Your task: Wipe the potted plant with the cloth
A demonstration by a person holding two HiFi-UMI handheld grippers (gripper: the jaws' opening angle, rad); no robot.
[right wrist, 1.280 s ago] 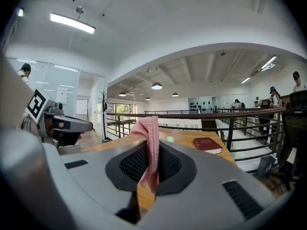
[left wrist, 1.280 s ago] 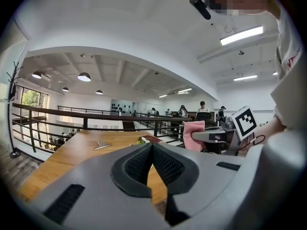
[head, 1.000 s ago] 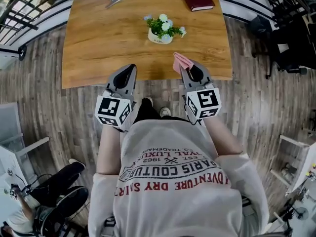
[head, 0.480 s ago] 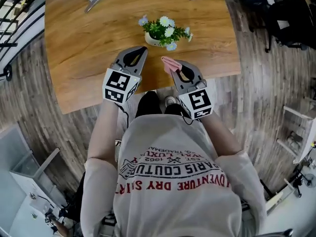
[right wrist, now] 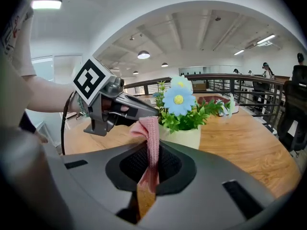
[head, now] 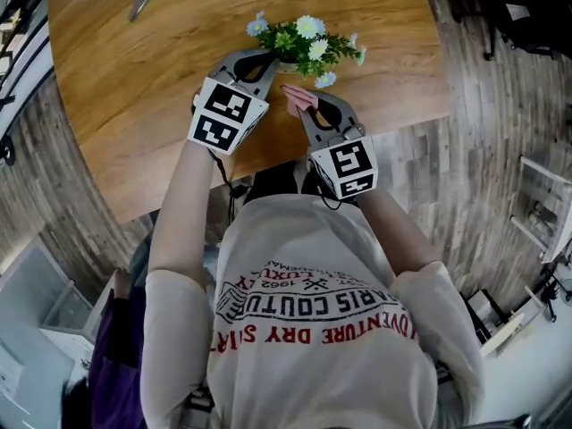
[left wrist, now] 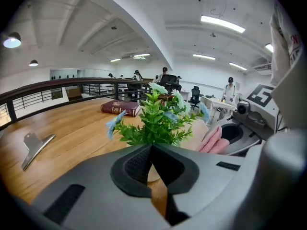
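We note ribbed pink cloth (right wrist: 149, 128) pinched in right gripper (right wrist: 151, 159); left gripper (left wrist: 152, 150) closed, empty. The potted plant (head: 304, 45), round cream pot, stands just beyond both on wooden surface (head: 125, 79).

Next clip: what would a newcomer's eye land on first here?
The potted plant with white and blue flowers, standing on the wooden table, draws the eye first. Both tools point at it from close by. The right tool is shut on a pink cloth, and the left tool beside it is shut and empty.
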